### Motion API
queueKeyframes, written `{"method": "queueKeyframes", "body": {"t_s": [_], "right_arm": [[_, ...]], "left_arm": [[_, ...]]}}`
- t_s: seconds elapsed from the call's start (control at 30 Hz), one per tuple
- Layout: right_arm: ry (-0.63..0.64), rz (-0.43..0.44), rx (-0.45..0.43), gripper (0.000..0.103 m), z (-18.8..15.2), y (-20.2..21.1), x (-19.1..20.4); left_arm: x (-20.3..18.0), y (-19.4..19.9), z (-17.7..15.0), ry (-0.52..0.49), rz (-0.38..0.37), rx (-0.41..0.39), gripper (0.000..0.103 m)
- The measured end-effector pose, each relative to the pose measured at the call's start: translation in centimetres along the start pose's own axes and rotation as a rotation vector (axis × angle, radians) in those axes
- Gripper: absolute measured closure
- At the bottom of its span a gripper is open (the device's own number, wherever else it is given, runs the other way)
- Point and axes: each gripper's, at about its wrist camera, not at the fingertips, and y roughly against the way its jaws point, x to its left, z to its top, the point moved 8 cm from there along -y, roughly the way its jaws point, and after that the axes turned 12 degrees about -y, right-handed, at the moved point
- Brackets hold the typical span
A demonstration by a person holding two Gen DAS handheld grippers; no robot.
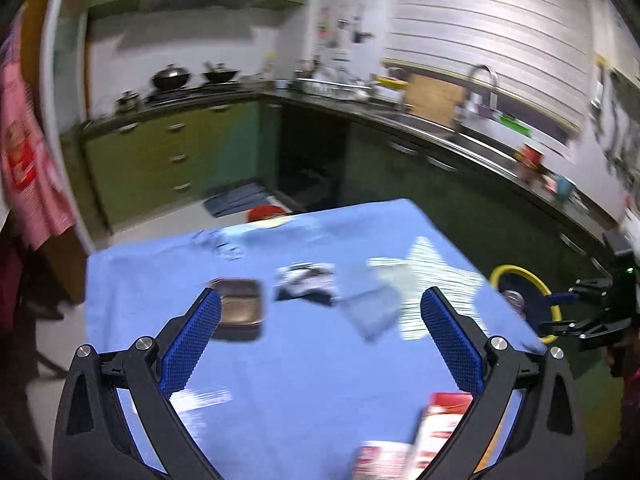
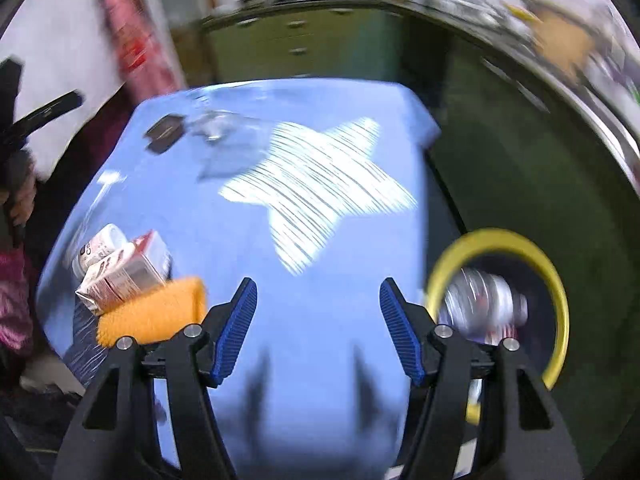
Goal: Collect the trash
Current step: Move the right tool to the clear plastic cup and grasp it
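Left wrist view: ribbed blue jaws wide, empty, over smooth blue cloth (image 1: 300, 360).

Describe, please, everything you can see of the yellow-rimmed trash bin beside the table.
The yellow-rimmed trash bin stands on the dark green floor just off the right edge of the blue cloth-covered table. Its round rim is bright yellow, the inside dark. It stands open, with blurred silvery trash, perhaps a crushed can or wrapper, lying inside. Neither gripper touches it.
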Motion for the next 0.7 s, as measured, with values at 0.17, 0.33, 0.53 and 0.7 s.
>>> {"method": "queueKeyframes", "body": {"t_s": [0.17, 0.33, 0.53, 0.7], "right_arm": [[0.319, 0.046, 0.01, 0.036, 4.6, -2.9, 6.1], [0.617, 0.059, 0.062, 0.031, 7.6, -7.0, 10.4], [0.784, 0.096, 0.114, 0.022, 11.1, -12.0, 12.4], [0.878, 0.116, 0.199, 0.022, 11.4, -14.6, 13.4]], "left_arm": [[4.5, -1.7, -3.8, 0.087, 0.011, 0.016, 0.005], [6.1, -3.2, -5.9, 0.132, 0.002, 0.034, 0.005], [7.3, -3.5, -7.0, 0.176, 0.016, 0.032, 0.005], [7.8, -3.7, -7.4, 0.201, 0.022, 0.041, 0.005]]}}
